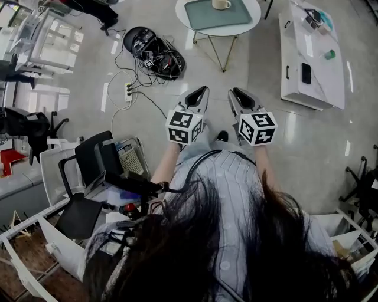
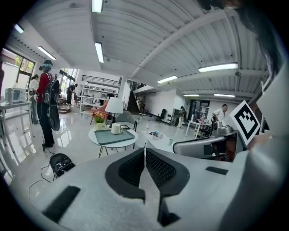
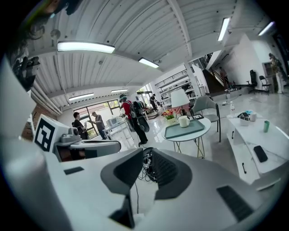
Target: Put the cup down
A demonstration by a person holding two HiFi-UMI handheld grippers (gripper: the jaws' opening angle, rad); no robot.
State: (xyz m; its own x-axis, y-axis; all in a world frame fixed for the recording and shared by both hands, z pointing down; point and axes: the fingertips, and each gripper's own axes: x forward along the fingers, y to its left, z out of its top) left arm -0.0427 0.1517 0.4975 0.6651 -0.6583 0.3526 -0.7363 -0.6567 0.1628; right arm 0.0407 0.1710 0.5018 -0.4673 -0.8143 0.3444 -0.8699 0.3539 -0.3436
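A white cup [image 1: 221, 4] stands on a green tray [image 1: 207, 17] on the round white table [image 1: 254, 15], far ahead of both grippers. The left gripper view shows the same cup [image 2: 116, 129] on its tray [image 2: 108, 137], and so does the right gripper view, with cup [image 3: 184, 121] and tray [image 3: 186, 131]. My left gripper [image 1: 204, 90] and right gripper [image 1: 235, 91] are held side by side above the floor, pointing toward that table. The left gripper [image 2: 144, 149] is shut and empty. The right gripper [image 3: 147, 152] is shut too, holding nothing.
An open black case [image 1: 155, 52] with cables and a power strip [image 1: 128, 89] lie on the floor ahead left. A low white table [image 1: 310, 56] carries a phone [image 1: 305, 73]. A black chair [image 1: 88, 171] and boxes crowd my left. People [image 2: 46, 103] stand further off.
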